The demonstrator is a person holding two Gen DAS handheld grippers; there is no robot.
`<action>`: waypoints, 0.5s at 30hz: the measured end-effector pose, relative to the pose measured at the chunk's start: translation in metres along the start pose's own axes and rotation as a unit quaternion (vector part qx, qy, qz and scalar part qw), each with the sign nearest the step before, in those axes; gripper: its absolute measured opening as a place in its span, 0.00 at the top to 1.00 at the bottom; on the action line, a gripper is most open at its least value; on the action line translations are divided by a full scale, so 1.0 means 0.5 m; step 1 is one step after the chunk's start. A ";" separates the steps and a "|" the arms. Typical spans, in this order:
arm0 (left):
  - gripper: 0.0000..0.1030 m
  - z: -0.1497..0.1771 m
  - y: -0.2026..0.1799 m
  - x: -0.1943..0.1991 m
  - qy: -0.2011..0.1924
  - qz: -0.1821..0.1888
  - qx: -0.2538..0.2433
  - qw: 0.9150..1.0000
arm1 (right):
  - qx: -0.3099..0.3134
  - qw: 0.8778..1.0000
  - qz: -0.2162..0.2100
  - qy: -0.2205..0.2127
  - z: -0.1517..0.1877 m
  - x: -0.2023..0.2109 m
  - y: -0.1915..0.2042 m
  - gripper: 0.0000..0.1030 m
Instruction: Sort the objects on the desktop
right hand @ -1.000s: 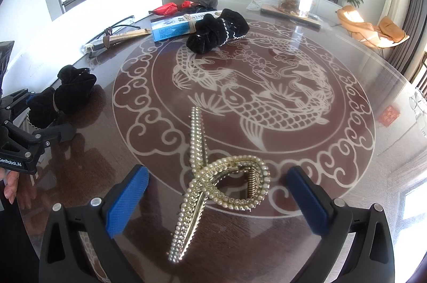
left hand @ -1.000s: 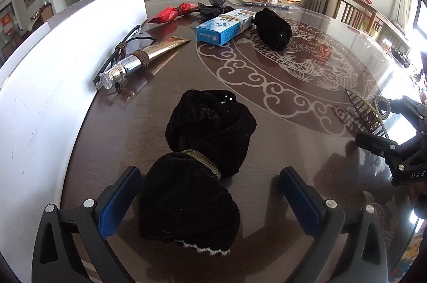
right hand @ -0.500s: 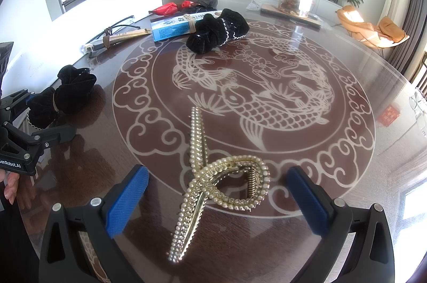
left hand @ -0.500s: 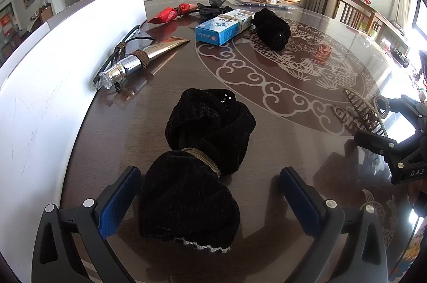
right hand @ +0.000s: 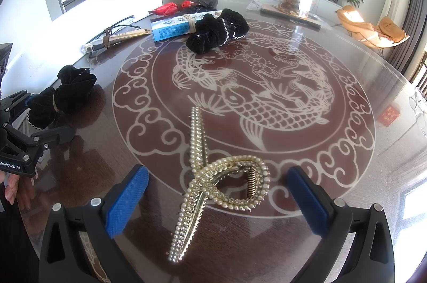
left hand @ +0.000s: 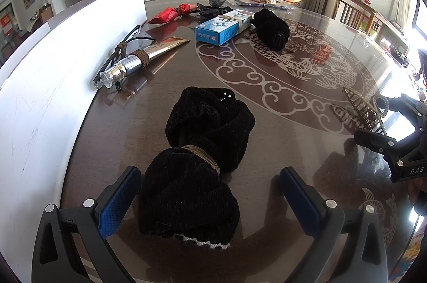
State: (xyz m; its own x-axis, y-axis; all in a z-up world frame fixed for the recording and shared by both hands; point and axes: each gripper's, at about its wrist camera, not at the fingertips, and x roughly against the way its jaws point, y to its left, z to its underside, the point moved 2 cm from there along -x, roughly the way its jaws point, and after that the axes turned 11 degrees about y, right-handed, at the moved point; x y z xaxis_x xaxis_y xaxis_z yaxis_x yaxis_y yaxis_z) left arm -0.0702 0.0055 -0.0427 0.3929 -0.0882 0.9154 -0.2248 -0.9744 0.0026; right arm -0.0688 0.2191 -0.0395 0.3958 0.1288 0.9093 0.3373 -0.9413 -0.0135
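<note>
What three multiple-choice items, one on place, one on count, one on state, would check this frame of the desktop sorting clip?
1. Where does the pearl hair clip lie?
A. on the blue box
B. between the open fingers of the right hand-held gripper
C. against the white board

2. How many black velvet scrunchies lie on the table?
A. one
B. two
C. four

3. What is the state of the left hand-held gripper?
A. open around the near black scrunchie
B. shut on the tube
C. lifted, holding the box

Answers: 1 B, the clip sits between the blue pads; 2 B, the near one and the far scrunchie by the blue box; 3 A, the pads stand apart on both sides.
</note>
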 end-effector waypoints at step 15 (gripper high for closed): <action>0.00 0.001 -0.002 0.000 0.000 0.000 0.000 1.000 | 0.000 1.000 0.000 0.000 0.000 0.000 -0.001 0.00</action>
State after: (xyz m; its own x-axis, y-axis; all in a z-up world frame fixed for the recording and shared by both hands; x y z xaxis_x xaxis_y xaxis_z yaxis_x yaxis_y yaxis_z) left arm -0.0698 0.0063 -0.0430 0.3937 -0.0885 0.9150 -0.2246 -0.9744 0.0024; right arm -0.0688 0.2194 -0.0395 0.3956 0.1289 0.9093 0.3374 -0.9413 -0.0133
